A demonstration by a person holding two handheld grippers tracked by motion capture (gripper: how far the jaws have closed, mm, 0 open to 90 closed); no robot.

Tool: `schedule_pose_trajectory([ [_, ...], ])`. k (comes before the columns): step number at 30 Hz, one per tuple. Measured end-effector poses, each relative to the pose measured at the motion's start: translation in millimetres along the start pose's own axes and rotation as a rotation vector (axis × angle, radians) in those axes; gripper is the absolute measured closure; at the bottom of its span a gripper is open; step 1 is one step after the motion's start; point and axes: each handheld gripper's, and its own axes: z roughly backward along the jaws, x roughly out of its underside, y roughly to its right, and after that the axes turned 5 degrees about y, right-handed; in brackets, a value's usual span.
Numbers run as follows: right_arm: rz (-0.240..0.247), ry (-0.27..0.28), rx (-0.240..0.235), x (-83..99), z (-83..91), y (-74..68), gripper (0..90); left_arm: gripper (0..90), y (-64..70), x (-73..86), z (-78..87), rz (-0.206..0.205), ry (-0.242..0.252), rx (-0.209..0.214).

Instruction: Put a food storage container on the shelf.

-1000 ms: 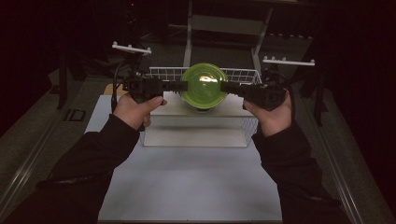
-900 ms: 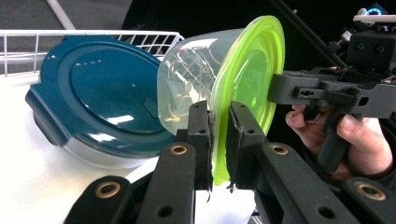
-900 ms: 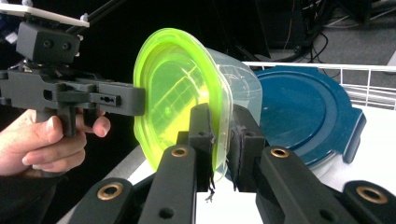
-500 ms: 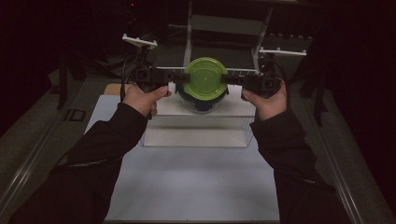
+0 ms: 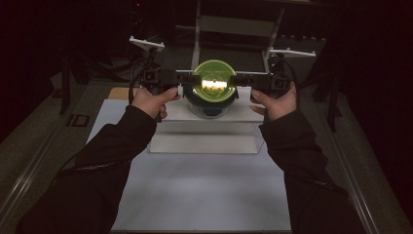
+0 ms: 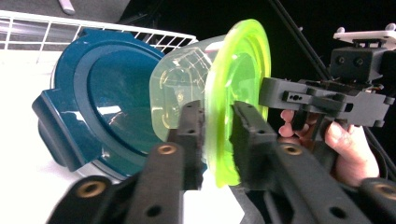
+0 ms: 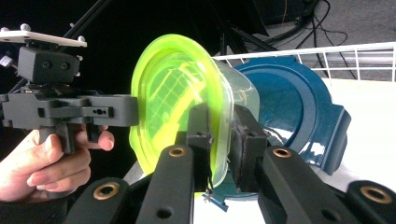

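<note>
Above the blue container (image 5: 210,105), high view: left gripper (image 5: 181,78) and right gripper (image 5: 239,80) flank the green-lidded tub (image 5: 213,82). Left gripper view: jaws clamped on the lid rim (image 6: 223,154). Right gripper view: jaws likewise pinch the rim (image 7: 218,149), blue container behind.

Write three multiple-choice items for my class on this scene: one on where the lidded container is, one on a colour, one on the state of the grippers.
1. Where is the clear container?
A. held up over the blue lid
B. on the floor
C. inside a drawer

2. What colour is the lid on the clear container?
A. red
B. yellow-green
C. black

3. How do the left gripper and right gripper stand?
A. both open, away from the container
B. one lying on the table
C. both shut on the lid's rim

Answers: 1 A, the blue lid lies behind it in both gripper views; 2 B, it shows bright yellow-green; 3 C, each pair of jaws pinches the rim from opposite sides.
</note>
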Motion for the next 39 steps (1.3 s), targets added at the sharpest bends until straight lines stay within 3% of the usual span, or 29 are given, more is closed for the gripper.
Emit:
schedule_pose_trajectory([
  [7,0.038,0.026,0.079,-7.2,-6.0,2.5,68.3,67.5,-3.5,-2.7,-5.1,0.002,0.023,-0.04],
  [15,0.03,0.012,0.104,-13.5,-15.1,8.6,67.2,63.7,-6.3,-9.1,-10.2,0.006,0.044,-0.064],
  [19,0.038,0.021,0.1,-14.0,-17.9,7.4,56.7,50.6,-8.3,-11.5,-10.5,0.006,0.059,-0.069],
  [22,0.073,0.033,0.091,-13.4,-19.4,5.0,48.2,42.1,-9.0,-11.5,-8.8,-0.026,0.087,-0.096],
  [24,0.085,0.044,0.094,-13.2,-19.1,3.8,43.2,40.0,-9.1,-11.3,-6.5,-0.036,0.093,-0.085],
  [30,0.12,0.056,0.089,-12.0,-15.6,1.1,33.3,32.4,-3.2,-2.3,1.1,-0.117,0.107,-0.043],
  [34,0.148,0.05,0.055,-9.7,-12.0,-0.5,25.3,26.4,-1.9,2.6,8.0,-0.154,0.131,-0.026],
  [37,0.159,0.047,0.03,-6.8,-8.6,-2.0,23.2,18.4,-0.8,7.2,11.8,-0.234,0.125,-0.024],
  [39,0.173,0.046,0.009,-3.5,-6.2,-3.4,20.5,14.0,-1.5,11.2,14.7,-0.254,0.118,-0.021],
])
